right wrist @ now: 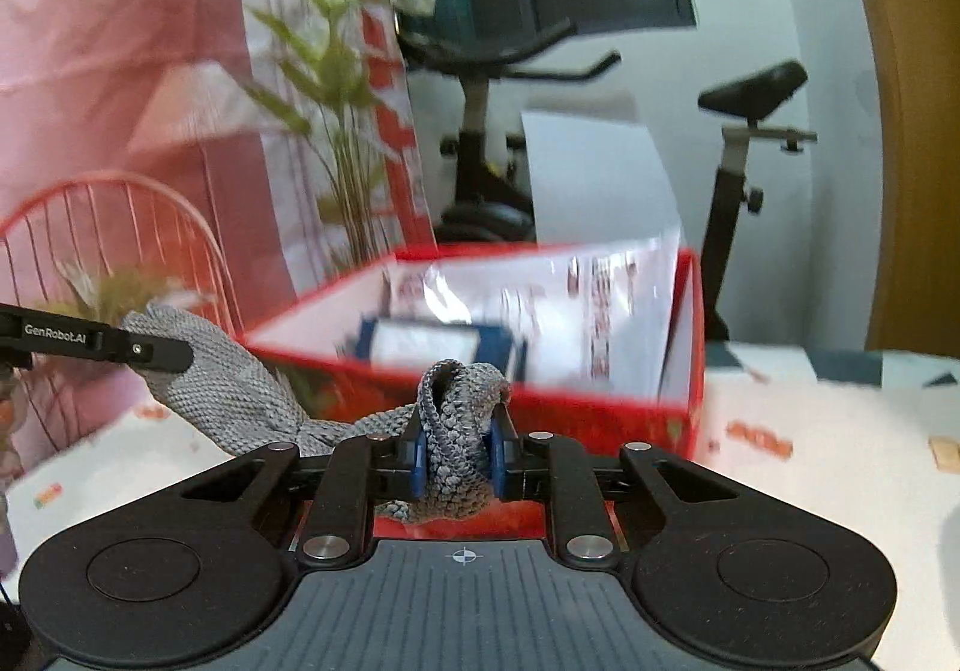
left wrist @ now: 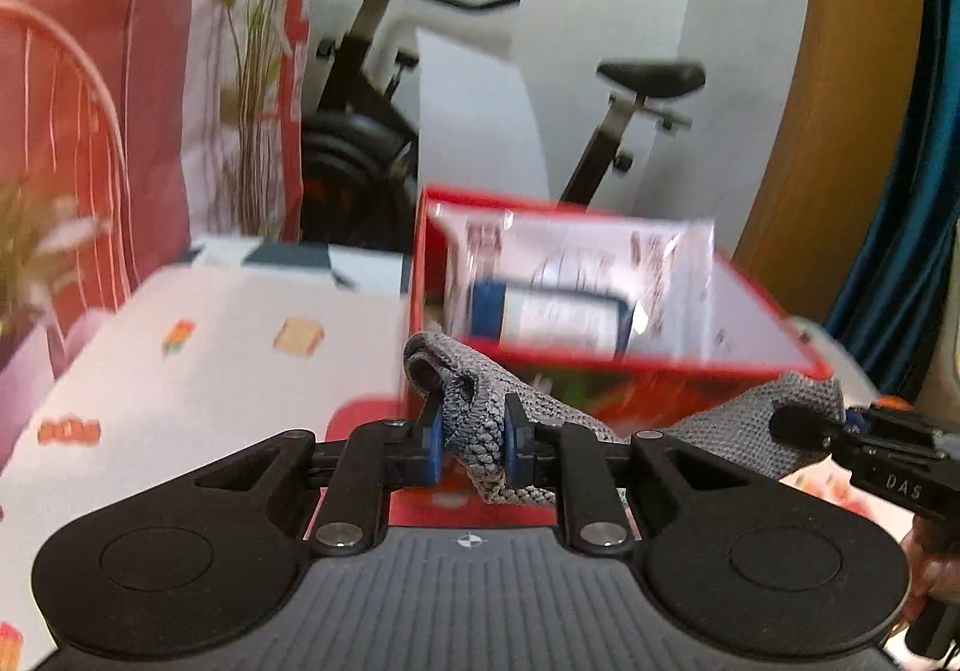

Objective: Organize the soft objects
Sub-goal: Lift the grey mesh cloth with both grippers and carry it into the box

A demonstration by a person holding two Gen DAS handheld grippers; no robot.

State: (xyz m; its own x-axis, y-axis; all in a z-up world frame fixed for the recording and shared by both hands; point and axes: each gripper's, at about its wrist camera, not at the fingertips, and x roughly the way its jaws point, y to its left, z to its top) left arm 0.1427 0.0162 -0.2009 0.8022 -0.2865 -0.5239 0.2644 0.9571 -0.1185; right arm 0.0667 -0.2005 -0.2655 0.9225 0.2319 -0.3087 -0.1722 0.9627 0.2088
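A grey knitted cloth [left wrist: 732,425] hangs stretched between my two grippers, lifted above the table. My left gripper [left wrist: 474,440] is shut on one bunched end of it, blue pads pressing the folds. My right gripper [right wrist: 459,455] is shut on the other bunched end of the cloth [right wrist: 240,389]. Each gripper shows in the other's view: the right gripper [left wrist: 834,419] at the right edge, the left gripper [right wrist: 159,356] at the left edge. Just behind the cloth stands an open red box [left wrist: 660,365] holding a plastic-wrapped package [left wrist: 576,275].
The table wears a white patterned tablecloth [left wrist: 210,347]. Behind it are an exercise bike [left wrist: 648,77], a tall green plant [left wrist: 258,11], a red wire chair [right wrist: 120,227] and pink curtains. A hand [left wrist: 936,563] grips the right gripper's handle.
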